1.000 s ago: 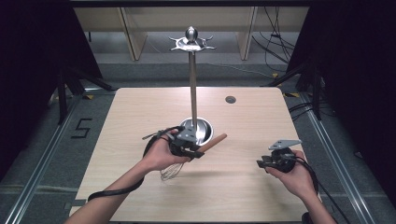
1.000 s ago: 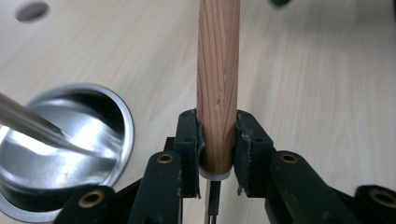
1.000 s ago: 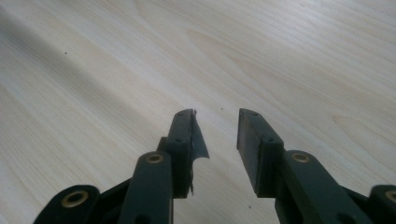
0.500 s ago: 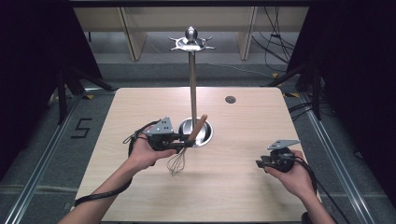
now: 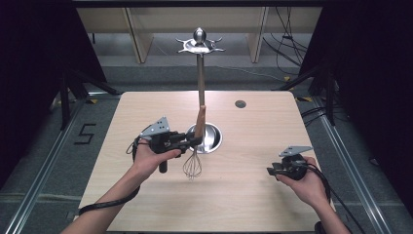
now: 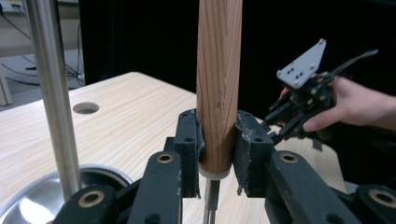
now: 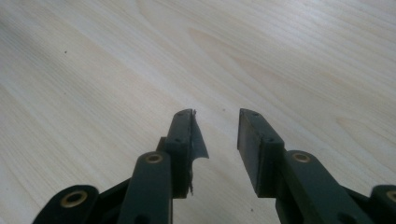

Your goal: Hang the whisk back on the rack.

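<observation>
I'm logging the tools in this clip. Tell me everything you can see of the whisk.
The whisk has a tapered, light brown wooden handle and a balloon of thin metal wires. It is held roughly upright, handle up and wires hanging down above the table. The left gripper is shut on the lower end of the handle, just above the metal neck. It sits in front of the stand's metal pole.

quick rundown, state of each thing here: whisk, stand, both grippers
whisk: upright, wires down, off the table, wooden handle clamped
stand: upright on the table, hooks bare
left gripper: shut on the whisk handle
right gripper: open, holding nothing, above the table
</observation>
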A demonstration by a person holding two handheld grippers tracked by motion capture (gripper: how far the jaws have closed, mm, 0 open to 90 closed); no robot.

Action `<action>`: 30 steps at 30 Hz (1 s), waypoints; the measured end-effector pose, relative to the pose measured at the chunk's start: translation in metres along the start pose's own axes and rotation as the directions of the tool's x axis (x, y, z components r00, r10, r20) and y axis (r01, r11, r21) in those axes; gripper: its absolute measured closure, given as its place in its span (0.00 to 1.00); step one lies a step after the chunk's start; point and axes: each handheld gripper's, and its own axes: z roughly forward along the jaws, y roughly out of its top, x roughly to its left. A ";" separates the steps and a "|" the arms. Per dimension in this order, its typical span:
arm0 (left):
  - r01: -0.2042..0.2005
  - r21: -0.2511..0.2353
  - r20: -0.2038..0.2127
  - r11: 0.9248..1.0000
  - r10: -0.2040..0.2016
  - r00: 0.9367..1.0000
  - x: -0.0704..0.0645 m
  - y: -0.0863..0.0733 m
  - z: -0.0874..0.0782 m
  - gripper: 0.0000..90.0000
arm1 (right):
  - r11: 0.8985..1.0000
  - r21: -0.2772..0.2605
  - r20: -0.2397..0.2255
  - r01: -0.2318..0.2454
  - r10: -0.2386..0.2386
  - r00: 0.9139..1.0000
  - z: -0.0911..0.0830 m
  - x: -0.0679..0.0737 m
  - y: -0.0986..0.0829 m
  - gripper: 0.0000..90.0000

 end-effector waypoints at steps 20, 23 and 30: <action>-0.053 -0.092 0.050 0.994 0.057 0.997 0.000 0.033 0.007 0.80 | 1.000 0.016 -0.005 -0.002 0.002 1.000 0.000 0.001 0.000 0.74; -0.054 -0.099 0.055 0.994 0.060 0.997 0.001 0.038 0.007 0.80 | 1.000 0.017 -0.007 -0.004 0.004 1.000 0.000 0.001 0.000 0.74; -0.056 -0.113 0.060 0.992 0.064 0.996 0.003 0.049 0.007 0.80 | 1.000 0.019 -0.006 -0.018 0.018 1.000 0.000 0.002 0.000 0.74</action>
